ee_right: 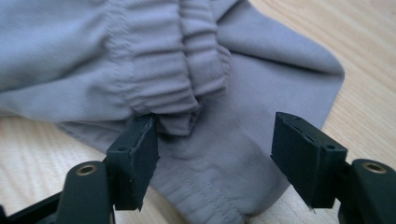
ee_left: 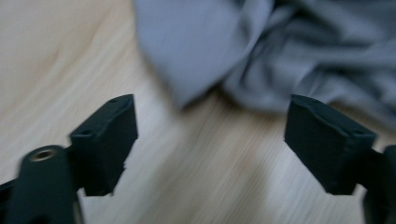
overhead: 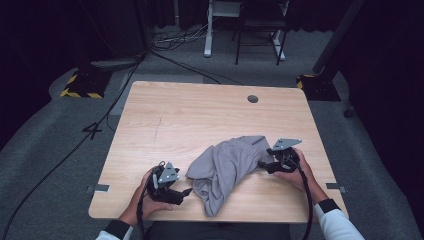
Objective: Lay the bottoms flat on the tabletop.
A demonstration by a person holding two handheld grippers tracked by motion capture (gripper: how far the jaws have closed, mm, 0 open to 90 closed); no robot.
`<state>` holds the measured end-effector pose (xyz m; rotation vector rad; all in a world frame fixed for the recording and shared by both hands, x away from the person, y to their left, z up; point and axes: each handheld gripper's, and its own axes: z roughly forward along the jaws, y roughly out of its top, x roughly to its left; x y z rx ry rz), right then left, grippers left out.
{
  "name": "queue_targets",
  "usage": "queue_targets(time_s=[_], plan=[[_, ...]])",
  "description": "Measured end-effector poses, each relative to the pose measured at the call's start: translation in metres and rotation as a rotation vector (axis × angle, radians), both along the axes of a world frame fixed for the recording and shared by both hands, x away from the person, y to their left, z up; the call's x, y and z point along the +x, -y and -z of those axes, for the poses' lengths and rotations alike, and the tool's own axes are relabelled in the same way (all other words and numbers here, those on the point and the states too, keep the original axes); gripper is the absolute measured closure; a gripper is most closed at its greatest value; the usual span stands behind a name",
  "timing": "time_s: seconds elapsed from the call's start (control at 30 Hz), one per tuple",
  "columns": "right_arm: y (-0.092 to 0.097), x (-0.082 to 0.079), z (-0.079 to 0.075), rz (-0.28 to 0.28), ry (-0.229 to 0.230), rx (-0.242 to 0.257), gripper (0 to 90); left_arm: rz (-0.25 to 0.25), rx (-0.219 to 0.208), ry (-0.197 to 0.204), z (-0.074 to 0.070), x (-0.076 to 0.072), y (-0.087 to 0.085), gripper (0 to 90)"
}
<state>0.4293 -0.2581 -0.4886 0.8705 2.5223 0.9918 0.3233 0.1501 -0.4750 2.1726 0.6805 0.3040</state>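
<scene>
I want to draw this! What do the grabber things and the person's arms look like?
Both grippers are black. The left gripper and right gripper each carry a grey three-cornered plate on top and trail a black cable. Their fingers are chunky black blocks with brass-ringed screw holes. The person wears white sleeves with dark cuffs.

I see the crumpled grey fabric garment point(ee_left: 280, 51) motion-blurred ahead of my left gripper point(ee_left: 210, 140), its top cropped.

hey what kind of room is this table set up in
Probably a lab or recording studio: a lone wooden table on grey carpet, dark curtains around it, cables across the floor and yellow-black striped stand bases.
</scene>
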Motion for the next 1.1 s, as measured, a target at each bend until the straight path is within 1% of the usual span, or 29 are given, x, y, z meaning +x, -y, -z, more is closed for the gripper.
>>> queue_targets(time_s=[0.03,0.07,0.17,0.2,0.23,0.27,0.33,0.37,0.4,0.43,0.47,0.5,0.53,0.57,0.6,0.63,0.67,0.7,0.73,0.77,0.8,0.83,0.87,0.9,0.93,0.97,1.03,1.07,1.1], plan=[[0.002,0.001,0.002,0.005,-0.009,0.021,31.6,0.018,-0.026,0.000,-0.004,0.001,0.007,19.7],[0.003,0.002,0.003,0.014,-0.021,0.037,31.6,0.031,-0.031,0.007,-0.007,0.002,0.015,18.6],[0.005,0.003,0.005,0.021,-0.041,0.060,33.9,0.072,-0.026,0.033,-0.011,0.006,0.042,18.4],[0.006,0.002,0.005,0.018,-0.043,0.067,34.0,0.080,-0.027,0.035,-0.010,0.009,0.050,18.4],[0.006,0.002,0.006,0.013,-0.049,0.074,34.1,0.088,-0.020,0.034,-0.009,0.011,0.058,18.8],[0.007,0.002,0.006,0.009,-0.056,0.081,34.2,0.090,-0.015,0.036,-0.007,0.015,0.065,19.4],[0.007,0.002,0.007,-0.002,-0.054,0.084,34.1,0.068,0.000,0.018,-0.002,0.022,0.077,21.7],[0.006,0.001,0.007,-0.006,-0.052,0.084,34.1,0.068,0.000,0.018,-0.002,0.022,0.077,22.4],[0.006,0.000,0.006,-0.004,-0.051,0.079,33.2,0.026,0.071,0.014,0.007,0.030,0.085,25.4],[0.006,-0.001,0.006,-0.003,-0.045,0.070,31.4,0.014,0.092,-0.008,0.011,0.034,0.086,29.4],[0.005,-0.002,0.006,-0.013,-0.038,0.062,30.8,0.018,0.084,-0.033,0.015,0.037,0.084,33.6],[0.005,-0.002,0.006,-0.013,-0.038,0.062,30.8,0.018,0.084,-0.033,0.015,0.037,0.084,39.4],[0.006,-0.006,0.004,-0.036,-0.023,0.048,29.6,0.026,0.079,-0.042,0.018,0.040,0.079,45.2],[0.006,-0.006,0.004,-0.036,-0.023,0.048,29.6,0.024,0.072,-0.038,0.018,0.041,0.075,45.2],[0.007,-0.007,0.004,-0.047,-0.021,0.046,29.2,0.014,0.071,-0.032,0.017,0.042,0.071,50.2],[0.008,-0.010,0.005,-0.057,-0.025,0.053,27.4,-0.014,0.077,-0.020,0.015,0.045,0.062,62.5],[0.008,-0.010,0.005,-0.057,-0.025,0.053,27.4,-0.014,0.077,-0.020,0.015,0.045,0.062,67.2],[0.008,-0.013,0.003,-0.063,-0.029,0.052,27.4,-0.033,0.060,-0.025,0.014,0.046,0.052,71.0],[0.007,-0.016,0.002,-0.076,-0.022,0.043,27.5,-0.034,0.055,-0.024,0.014,0.047,0.049,75.5],[0.007,-0.016,0.002,-0.076,-0.022,0.043,27.5,-0.034,0.055,-0.024,0.014,0.047,0.049,78.3],[0.003,-0.024,-0.001,-0.102,0.005,0.030,30.2,-0.040,0.054,-0.018,0.014,0.046,0.046,80.4],[0.000,-0.027,-0.001,-0.112,0.013,0.018,32.4,-0.054,0.047,-0.009,0.013,0.046,0.042,81.4],[-0.004,-0.030,-0.001,-0.129,0.013,0.005,34.5,-0.064,0.040,-0.001,0.012,0.047,0.040,82.0],[-0.004,-0.030,-0.001,-0.129,0.013,0.005,34.5,-0.064,0.040,-0.001,0.012,0.047,0.040,82.6],[-0.010,-0.035,0.001,-0.161,0.008,0.001,40.5,-0.070,0.034,0.004,0.010,0.047,0.038,83.0],[-0.013,-0.035,0.001,-0.167,0.002,-0.007,41.5,-0.081,0.060,0.034,0.007,0.047,0.034,83.2],[-0.015,-0.035,-0.001,-0.155,-0.013,-0.025,42.4,-0.112,0.047,0.050,0.005,0.048,0.028,83.5],[-0.014,-0.035,-0.001,-0.158,-0.021,-0.021,46.6,-0.129,0.038,0.055,0.002,0.049,0.023,83.6],[-0.014,-0.035,-0.001,-0.158,-0.021,-0.021,46.6,-0.129,0.038,0.055,0.002,0.049,0.023,83.7]])
